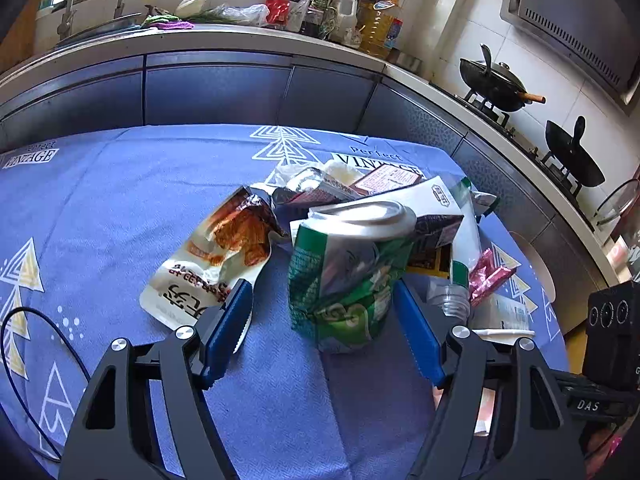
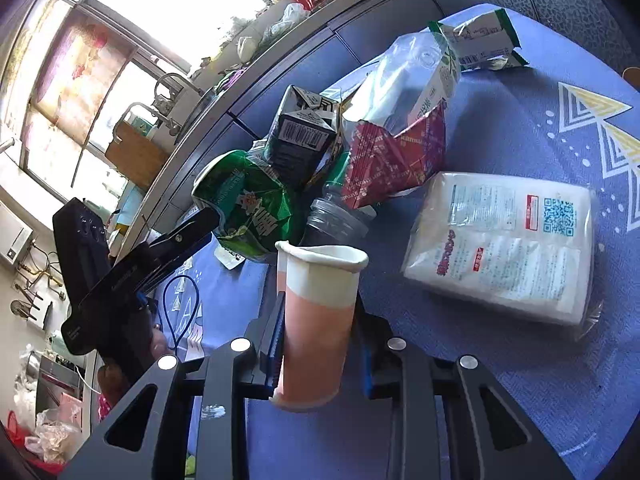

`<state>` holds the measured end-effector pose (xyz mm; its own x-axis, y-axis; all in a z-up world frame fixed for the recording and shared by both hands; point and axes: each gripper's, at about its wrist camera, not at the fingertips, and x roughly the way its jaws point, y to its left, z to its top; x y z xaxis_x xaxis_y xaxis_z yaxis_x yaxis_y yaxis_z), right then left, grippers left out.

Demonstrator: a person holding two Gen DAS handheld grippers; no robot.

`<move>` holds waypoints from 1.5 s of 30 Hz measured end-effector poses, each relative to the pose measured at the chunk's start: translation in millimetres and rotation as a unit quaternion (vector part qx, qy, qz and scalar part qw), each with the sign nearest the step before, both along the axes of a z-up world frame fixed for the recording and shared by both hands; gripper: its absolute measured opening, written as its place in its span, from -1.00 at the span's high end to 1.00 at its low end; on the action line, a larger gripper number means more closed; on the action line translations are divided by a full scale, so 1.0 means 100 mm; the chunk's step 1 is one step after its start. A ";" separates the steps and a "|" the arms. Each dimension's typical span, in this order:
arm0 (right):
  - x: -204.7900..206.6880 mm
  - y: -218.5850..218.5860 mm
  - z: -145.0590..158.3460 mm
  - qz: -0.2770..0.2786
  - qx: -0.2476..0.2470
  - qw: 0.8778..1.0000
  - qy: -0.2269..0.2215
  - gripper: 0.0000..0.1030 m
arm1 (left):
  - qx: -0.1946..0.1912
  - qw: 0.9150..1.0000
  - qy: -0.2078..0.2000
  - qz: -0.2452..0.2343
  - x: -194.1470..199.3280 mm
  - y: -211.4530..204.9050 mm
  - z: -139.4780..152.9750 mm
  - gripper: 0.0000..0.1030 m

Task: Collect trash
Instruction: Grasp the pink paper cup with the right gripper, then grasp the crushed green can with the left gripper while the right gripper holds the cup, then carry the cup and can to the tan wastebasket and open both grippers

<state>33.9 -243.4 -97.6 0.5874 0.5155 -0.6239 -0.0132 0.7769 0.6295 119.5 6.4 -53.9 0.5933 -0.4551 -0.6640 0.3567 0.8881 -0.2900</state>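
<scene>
Bench cloth (image 1: 120, 208): woven blue fabric, matt, fine herringbone texture. Crushed green can (image 1: 344, 276): thin metal, glossy, creased. Snack pouch (image 1: 216, 264): shiny plastic film, foil lining at the torn mouth. Paper cup (image 2: 320, 312): matt, smooth, rolled rim. Tissue pack (image 2: 504, 240): clear glossy wrap. Fingers (image 1: 232, 320): black matt plastic, blue ribbed pads, bright metal pins.
</scene>
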 end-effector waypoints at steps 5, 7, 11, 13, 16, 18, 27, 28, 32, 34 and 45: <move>-0.02 -0.02 0.08 0.000 -0.011 1.000 -0.018 0.42 | -0.021 0.998 -0.011 -0.051 0.13 -0.09 0.03 -0.70; 0.00 -0.08 0.10 -0.005 -0.013 1.000 -0.022 0.42 | -0.016 0.997 -0.017 -0.074 0.17 -0.18 0.00 -0.70; 0.13 -0.08 0.15 -0.011 -0.031 0.999 -0.031 0.42 | -0.039 0.993 -0.004 -0.109 0.19 -0.25 -0.07 -0.31; 0.20 -0.05 0.15 -0.009 -0.035 0.999 -0.032 0.42 | -0.049 0.992 0.009 -0.117 0.17 -0.27 -0.12 -0.07; 0.26 0.02 0.12 -0.003 -0.035 0.999 -0.031 0.42 | -0.043 0.993 0.025 -0.108 0.14 -0.33 -0.23 0.12; 0.28 0.06 0.10 0.001 -0.031 0.999 -0.027 0.42 | -0.048 0.993 0.027 -0.102 0.12 -0.34 -0.27 0.43; -0.14 -0.01 0.40 0.031 0.006 0.996 -0.086 0.42 | -0.095 0.993 -0.005 -0.072 -0.39 -0.04 0.10 0.76; -0.20 -0.05 0.45 0.031 0.003 0.995 -0.098 0.42 | -0.105 0.992 -0.001 -0.075 -0.44 -0.03 0.15 0.76; -0.40 -0.44 0.56 -0.005 -0.006 0.989 -0.145 0.42 | -0.096 0.988 -0.014 -0.117 -0.54 -0.45 0.45 0.76; -0.43 -0.83 0.59 -0.051 -0.011 0.987 -0.153 0.42 | -0.082 0.984 -0.013 -0.156 -0.49 -0.94 0.57 0.76; -0.56 -3.30 -0.01 -0.327 -0.022 0.943 -0.058 0.42 | -0.023 0.947 0.085 -0.308 0.19 -4.15 0.26 0.75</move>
